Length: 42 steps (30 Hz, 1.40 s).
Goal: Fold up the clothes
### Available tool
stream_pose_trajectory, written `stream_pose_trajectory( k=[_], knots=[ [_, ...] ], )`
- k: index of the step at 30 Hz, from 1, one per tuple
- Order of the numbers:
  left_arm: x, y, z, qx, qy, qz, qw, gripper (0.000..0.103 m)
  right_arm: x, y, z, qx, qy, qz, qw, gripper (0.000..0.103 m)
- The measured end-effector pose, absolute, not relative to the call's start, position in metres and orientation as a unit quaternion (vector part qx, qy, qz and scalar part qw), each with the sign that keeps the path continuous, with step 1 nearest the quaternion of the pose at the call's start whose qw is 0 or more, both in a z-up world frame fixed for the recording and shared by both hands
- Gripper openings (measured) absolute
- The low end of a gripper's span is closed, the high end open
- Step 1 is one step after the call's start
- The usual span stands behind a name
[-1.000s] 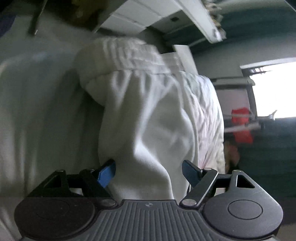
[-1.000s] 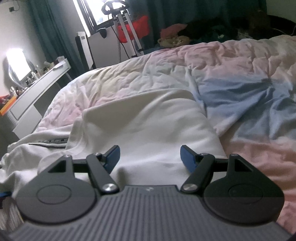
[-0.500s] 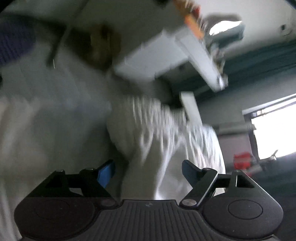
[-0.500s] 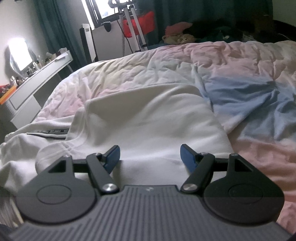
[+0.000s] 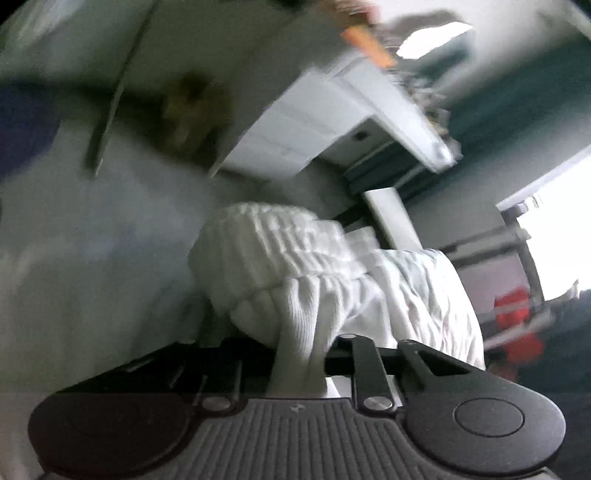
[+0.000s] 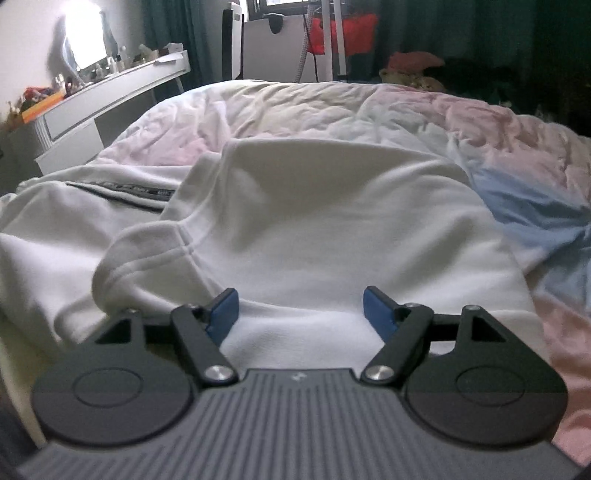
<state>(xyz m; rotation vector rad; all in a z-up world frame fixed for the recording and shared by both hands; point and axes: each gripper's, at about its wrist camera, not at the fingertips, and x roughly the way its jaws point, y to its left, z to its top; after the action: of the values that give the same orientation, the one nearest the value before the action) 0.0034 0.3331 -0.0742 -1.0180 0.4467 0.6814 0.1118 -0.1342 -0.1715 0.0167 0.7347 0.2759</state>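
A white sweatshirt lies spread on the bed's pastel quilt. In the left wrist view its ribbed band bunches up just ahead of my left gripper. That gripper's jaws are closing, and a fold of the white cloth is pinched between them, hiding the pads. In the right wrist view my right gripper hovers low over the near edge of the sweatshirt. Its jaws are opening; white cloth lies below the gap and the blue pads do not press on it.
A white dressing table with a lit mirror stands left of the bed. Behind the bed are a red item on a stand, dark curtains and soft toys. A blue patch of quilt lies to the right.
The left jaws have come together on the white cloth, and that view has tipped up with the ribbed band now close. The right gripper has slid nearer over the sweatshirt and rolled slightly.
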Motion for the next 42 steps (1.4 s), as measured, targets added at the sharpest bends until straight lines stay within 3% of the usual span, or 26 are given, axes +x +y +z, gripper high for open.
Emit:
stream_pose_trajectory(
  k=[9,17,23,28,32,34,36,37,38,42],
  knots=[
    [0.047,0.204,0.025,-0.185,0.114,0.280,0.935,0.016,0.112,-0.145,-0.173,0.036,0.346,0.145,0.926,0.077],
    [0.067,0.025,0.085,-0.114,0.023,0.168,0.979,0.015,0.107,-0.209,-0.134,0.157,0.321,0.098,0.929,0.078],
    [0.105,-0.117,0.055,-0.071,0.016,0.090,0.993,0.014,0.107,-0.284,-0.116,0.236,0.274,0.014,0.932,0.078],
    [0.109,-0.233,-0.030,0.035,0.136,0.000,0.990,0.015,0.108,-0.339,-0.123,0.318,0.247,-0.043,0.915,0.080],
    [0.130,-0.259,-0.094,0.090,0.283,-0.066,0.953,0.024,0.114,-0.356,-0.137,0.361,0.248,-0.029,0.898,0.080],
    [0.123,-0.255,-0.097,0.116,0.288,-0.088,0.947,0.029,0.119,-0.359,-0.144,0.387,0.251,-0.005,0.887,0.080],
    [0.133,-0.232,-0.092,0.119,0.308,-0.105,0.938,0.047,0.123,-0.359,-0.151,0.415,0.254,0.026,0.873,0.080],
    [0.140,-0.217,-0.091,0.115,0.323,-0.114,0.932,0.067,0.126,-0.357,-0.154,0.425,0.257,0.039,0.867,0.080],
    [0.146,-0.202,-0.089,0.111,0.338,-0.123,0.927,0.081,0.128,-0.355,-0.157,0.436,0.261,0.052,0.860,0.080],
    [0.132,-0.163,-0.072,0.044,0.360,-0.187,0.913,0.083,0.130,-0.343,-0.164,0.459,0.281,0.087,0.838,0.080]
  ],
)
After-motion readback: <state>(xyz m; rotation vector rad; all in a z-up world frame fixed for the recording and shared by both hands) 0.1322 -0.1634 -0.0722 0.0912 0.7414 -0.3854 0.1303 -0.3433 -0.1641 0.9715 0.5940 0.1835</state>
